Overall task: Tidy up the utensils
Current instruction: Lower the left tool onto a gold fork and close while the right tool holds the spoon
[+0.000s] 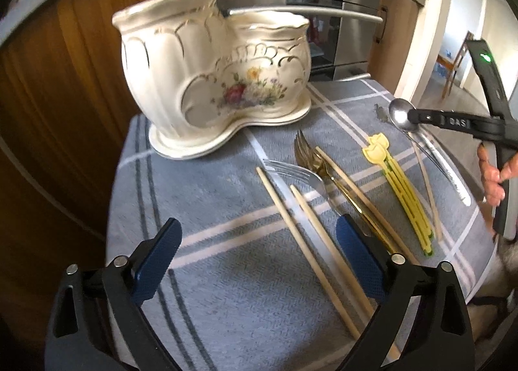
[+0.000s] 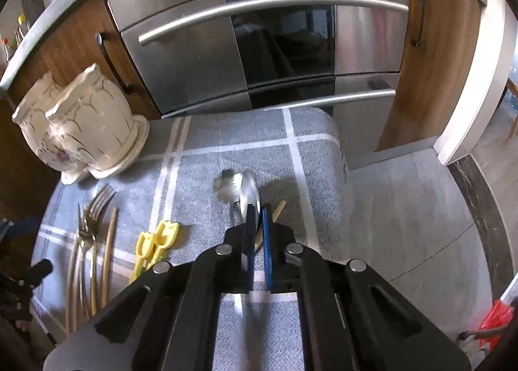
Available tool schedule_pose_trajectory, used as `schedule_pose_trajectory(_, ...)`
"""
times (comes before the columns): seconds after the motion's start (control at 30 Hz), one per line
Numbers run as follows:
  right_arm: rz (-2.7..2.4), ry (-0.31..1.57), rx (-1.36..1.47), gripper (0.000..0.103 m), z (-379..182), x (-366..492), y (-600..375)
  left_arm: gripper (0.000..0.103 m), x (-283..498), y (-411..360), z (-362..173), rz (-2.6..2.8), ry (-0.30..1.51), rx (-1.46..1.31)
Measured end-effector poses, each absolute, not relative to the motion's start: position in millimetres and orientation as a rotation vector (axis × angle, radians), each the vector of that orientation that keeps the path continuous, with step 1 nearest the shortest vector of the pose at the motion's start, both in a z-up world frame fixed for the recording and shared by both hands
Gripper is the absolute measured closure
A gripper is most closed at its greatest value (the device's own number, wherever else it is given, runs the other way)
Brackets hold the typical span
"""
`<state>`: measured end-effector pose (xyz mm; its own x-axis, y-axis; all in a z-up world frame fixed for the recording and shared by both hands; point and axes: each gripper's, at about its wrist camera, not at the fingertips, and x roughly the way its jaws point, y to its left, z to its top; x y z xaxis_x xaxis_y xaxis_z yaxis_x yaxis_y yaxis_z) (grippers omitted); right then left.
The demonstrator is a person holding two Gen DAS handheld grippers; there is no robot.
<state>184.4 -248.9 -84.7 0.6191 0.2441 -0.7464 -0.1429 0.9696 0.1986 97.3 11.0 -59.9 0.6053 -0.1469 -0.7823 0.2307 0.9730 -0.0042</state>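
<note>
The grey checked cloth (image 1: pixel 226 273) covers the table in front of the steel oven (image 2: pixel 285 40), and nearly everything on it is waiting to be sorted. The cream porcelain utensil holder (image 1: pixel 207 86), two joined pots with painted flowers, stands at the far left corner; its openings show nothing sticking out, so I judge the job barely begun.

Lying loose on the cloth are the wooden chopsticks (image 1: pixel 310 231), a silver fork (image 1: pixel 291 173), a gold fork (image 1: pixel 307 154) and the yellow tulip-topped sticks (image 1: pixel 401 189), side by side and well apart from the holder. A second spoon (image 2: pixel 231 189) seems to lie under the lifted one, beside another chopstick.

The right gripper (image 2: pixel 257 218) has its jaws pinched on a silver spoon (image 1: pixel 401 116), bowl forward, raised just off the cloth. The left gripper (image 1: pixel 255 251) hovers with jaws spread wide and empty, above the chopsticks.

One piece in hand, then, and all the rest to go.
</note>
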Motion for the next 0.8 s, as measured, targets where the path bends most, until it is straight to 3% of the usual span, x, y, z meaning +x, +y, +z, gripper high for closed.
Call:
schedule_pose_trajectory(0.1,0.229,0.857,0.146,0.101,-79.8,178.6,-253.6,0.03,104.4,9.5,-60.9,-0.256,0.927,0.049)
schedule_pose_trajectory(0.27,0.249,0.845,0.162,0.101,-77.4,172.1,-254.4,0.052,116.5,-2.6,-60.8,-0.31,0.959,-0.023)
schedule_pose_trajectory(0.43,0.264,0.825,0.16,0.101,-71.2,165.2,-252.9,0.083,130.6,-18.9,-65.2,-0.283,0.972,-0.012)
schedule_pose_trajectory(0.8,0.31,0.798,0.158,0.101,-60.8,157.4,-246.4,0.085,155.7,-19.0,-60.7,-0.176,1.036,-0.106)
